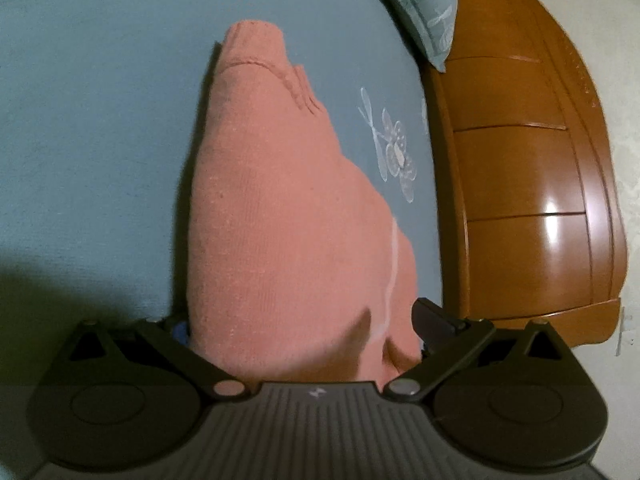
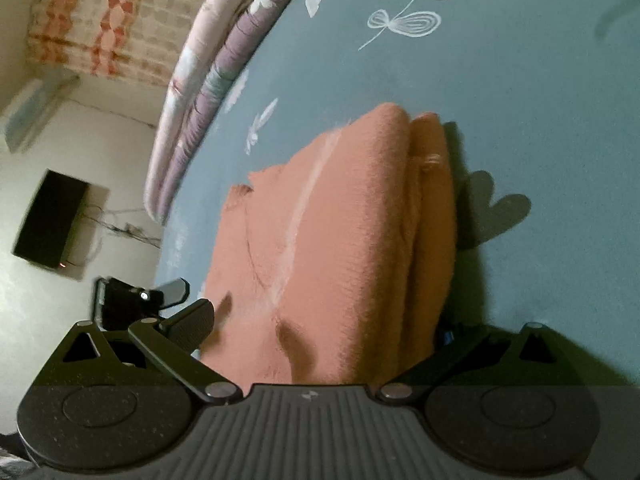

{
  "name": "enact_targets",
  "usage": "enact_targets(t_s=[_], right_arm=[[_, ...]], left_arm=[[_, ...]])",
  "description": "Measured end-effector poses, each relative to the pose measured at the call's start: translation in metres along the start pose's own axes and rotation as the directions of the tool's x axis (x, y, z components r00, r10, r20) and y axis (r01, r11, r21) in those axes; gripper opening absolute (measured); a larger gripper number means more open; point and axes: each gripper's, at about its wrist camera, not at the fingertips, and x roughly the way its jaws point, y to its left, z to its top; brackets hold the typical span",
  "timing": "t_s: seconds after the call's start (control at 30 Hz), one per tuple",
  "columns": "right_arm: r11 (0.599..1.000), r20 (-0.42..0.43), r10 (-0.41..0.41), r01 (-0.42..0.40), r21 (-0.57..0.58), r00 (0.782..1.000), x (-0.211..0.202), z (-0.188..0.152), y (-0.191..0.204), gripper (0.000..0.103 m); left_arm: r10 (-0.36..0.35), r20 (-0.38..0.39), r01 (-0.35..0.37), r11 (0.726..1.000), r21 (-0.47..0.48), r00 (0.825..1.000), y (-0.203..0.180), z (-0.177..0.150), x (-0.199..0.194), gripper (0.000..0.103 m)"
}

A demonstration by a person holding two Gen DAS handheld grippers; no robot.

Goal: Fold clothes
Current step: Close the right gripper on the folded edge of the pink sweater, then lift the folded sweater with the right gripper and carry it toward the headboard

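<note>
**Mia:** Where is the pink sweater (image 1: 288,208) right now?

**Ben:** It is folded into a thick bundle. Most of it hangs just over the blue bed sheet (image 1: 92,128), and the far end looks like it touches the bed. Both tongs have it at the near end.

**Mia:** Are the tongs squeezing it?

**Ben:** The left tongs (image 1: 304,332) are closed on the sweater, with cloth filling the gap between the fingers. The right tongs (image 2: 320,332) are closed on it too (you can see the folded layers bunched between them).

**Mia:** What could go wrong?

**Ben:** I think the layers could slide apart. The sweater is thick and soft. If one of the tongs only holds the top layers, the bottom ones may drop and the fold opens up.

**Mia:** Anything else?

**Ben:** The two tongs need to go the same way together. If one pulls harder, the bundle may twist or stretch. The knit could also snag on a fingertip when they let go.

**Mia:** And the bed?

**Ben:** The wooden headboard (image 1: 520,184) and a pillow (image 1: 424,12) are close on one side. Set it down too near them and an edge might bump and crumple.
</note>
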Motion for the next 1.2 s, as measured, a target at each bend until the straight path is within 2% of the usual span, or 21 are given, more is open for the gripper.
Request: enact_targets(t_s=[0.07, 0.17, 0.23, 0.43, 0.7, 0.9, 1.2], right_arm=[[1.000, -0.007, -0.005, 0.005, -0.010, 1.000, -0.002, 0.000, 0.004, 0.103], [0.995, 0.027, 0.077, -0.078, 0.055, 0.997, -0.013, 0.002, 0.003, 0.103], [0.991, 0.038, 0.105, -0.108, 0.075, 0.994, -0.017, 0.006, 0.008, 0.103], [0.996, 0.025, 0.079, -0.080, 0.036, 0.997, -0.022, 0.013, 0.030, 0.103], [0.999, 0.111, 0.051, -0.052, 0.010, 0.992, -0.063, 0.020, 0.031, 0.103], [1.000, 0.187, -0.024, 0.024, 0.005, 0.982, -0.109, 0.037, 0.019, 0.103], [0.994, 0.313, -0.100, 0.082, 0.072, 0.944, -0.185, 0.085, -0.023, 0.103]], left_arm=[[-0.008, -0.005, 0.008, 1.000, -0.007, 1.000, -0.001, -0.003, -0.003, 0.101], [-0.049, 0.007, 0.049, 0.997, -0.056, 0.999, -0.001, -0.003, -0.009, 0.101], [-0.063, 0.005, 0.063, 0.997, -0.055, 0.998, -0.007, -0.002, -0.011, 0.101], [-0.119, -0.005, 0.119, 0.993, -0.023, 0.993, -0.037, 0.003, -0.008, 0.101], [-0.176, -0.061, 0.176, 0.984, 0.000, 0.983, -0.068, 0.010, 0.021, 0.101], [-0.201, -0.136, 0.211, 0.975, 0.063, 0.970, -0.107, 0.027, 0.072, 0.101], [-0.267, -0.204, 0.288, 0.954, 0.079, 0.942, -0.164, 0.044, 0.151, 0.101]])
